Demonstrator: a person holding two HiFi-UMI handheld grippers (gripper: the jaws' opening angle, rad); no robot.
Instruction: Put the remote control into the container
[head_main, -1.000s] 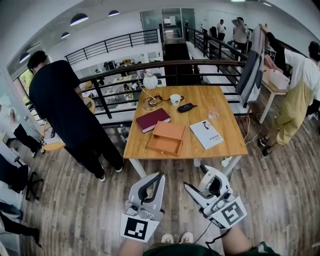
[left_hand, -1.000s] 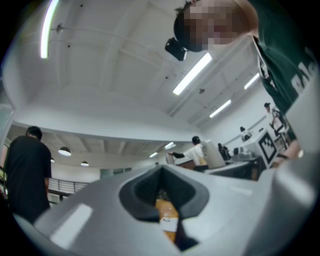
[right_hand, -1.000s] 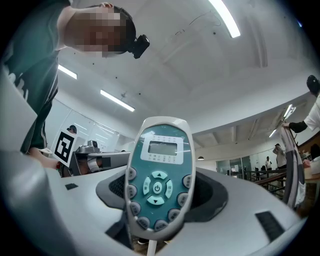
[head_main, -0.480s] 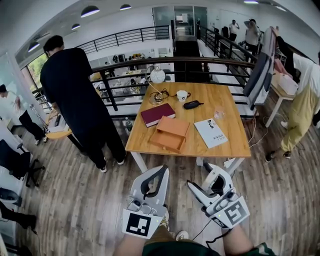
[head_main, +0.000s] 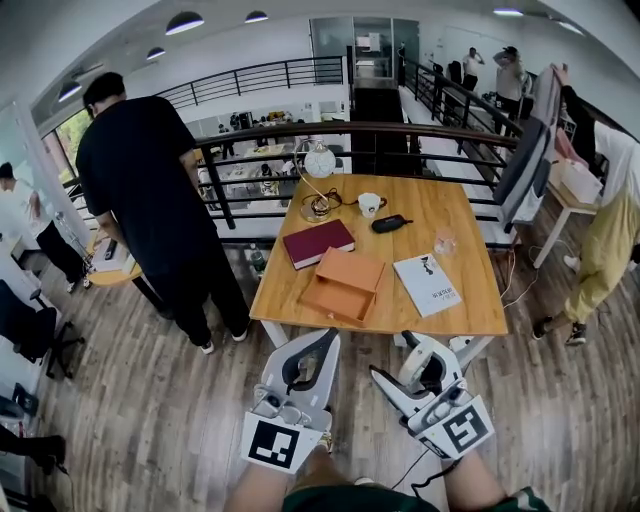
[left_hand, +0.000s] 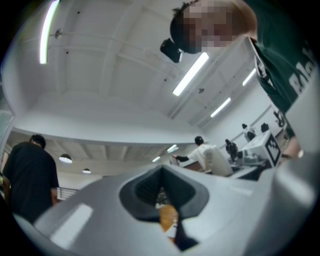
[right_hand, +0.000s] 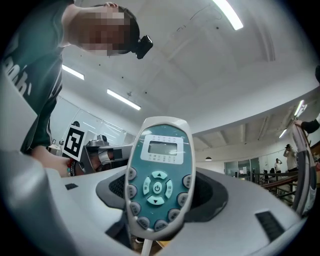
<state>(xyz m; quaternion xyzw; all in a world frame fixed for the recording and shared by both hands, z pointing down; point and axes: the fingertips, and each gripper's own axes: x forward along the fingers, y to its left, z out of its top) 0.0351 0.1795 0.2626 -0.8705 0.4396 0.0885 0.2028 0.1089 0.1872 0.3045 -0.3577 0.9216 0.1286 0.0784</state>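
Looks like an open-plan office on a loft level: a black railing (head_main: 400, 130) runs along the edge, and you can see more desks (head_main: 250, 170) on the floor below through it. There's wood flooring (head_main: 150, 400), round ceiling lights (head_main: 186, 21), and a wooden table (head_main: 455, 205) with a book (head_main: 318, 243), a mug (head_main: 369, 204) and a lamp (head_main: 319, 162). A few people (head_main: 140, 190) are standing around at other worktables (head_main: 570, 190).

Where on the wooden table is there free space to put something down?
Bare wood lies at the far right corner of the table, beyond the glass, and at the near left corner beside the orange container. The far left is crowded: lamp, mug, red book.
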